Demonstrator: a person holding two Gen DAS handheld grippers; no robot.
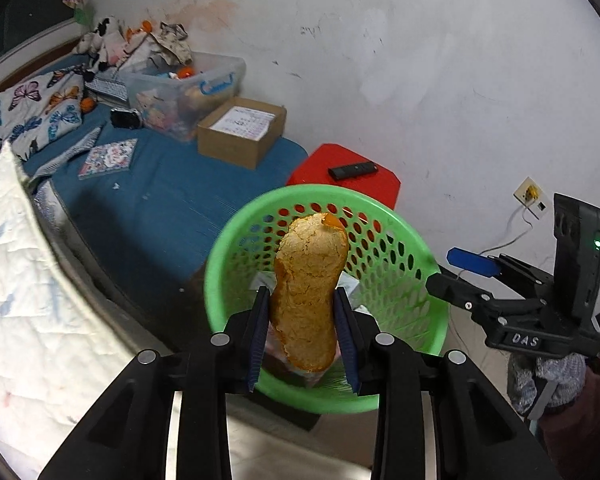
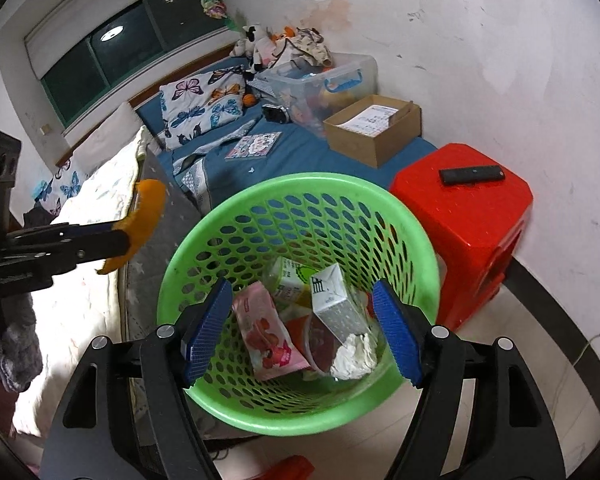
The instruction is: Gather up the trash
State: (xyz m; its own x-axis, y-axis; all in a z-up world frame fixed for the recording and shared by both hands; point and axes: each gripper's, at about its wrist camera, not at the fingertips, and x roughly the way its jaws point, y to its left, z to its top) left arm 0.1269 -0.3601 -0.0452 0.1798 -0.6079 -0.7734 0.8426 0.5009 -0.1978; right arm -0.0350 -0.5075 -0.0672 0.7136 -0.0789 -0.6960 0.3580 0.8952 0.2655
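Observation:
A long piece of orange peel [image 1: 308, 292] stands upright between the blue pads of my left gripper [image 1: 301, 294], which is shut on it just over the near rim of the green mesh basket [image 1: 236, 236]. From the right wrist view the same peel [image 2: 146, 216] hangs at the left, beside the basket rim [image 2: 300, 180]. My right gripper [image 2: 302, 296] is open over the basket with nothing between its pads. Inside lie a pink packet [image 2: 268, 332], a white carton [image 2: 334, 304], a green-printed carton [image 2: 288, 280] and crumpled tissue [image 2: 354, 354]. The right gripper [image 1: 452, 274] also shows right of the basket.
A red stool [image 2: 472, 232] with a black remote [image 2: 472, 175] stands right of the basket against the wall. The bed [image 2: 300, 152] behind carries a cardboard box [image 2: 372, 132], a clear plastic bin [image 2: 320, 80], a butterfly pillow and a booklet. A white quilt [image 2: 100, 200] lies left.

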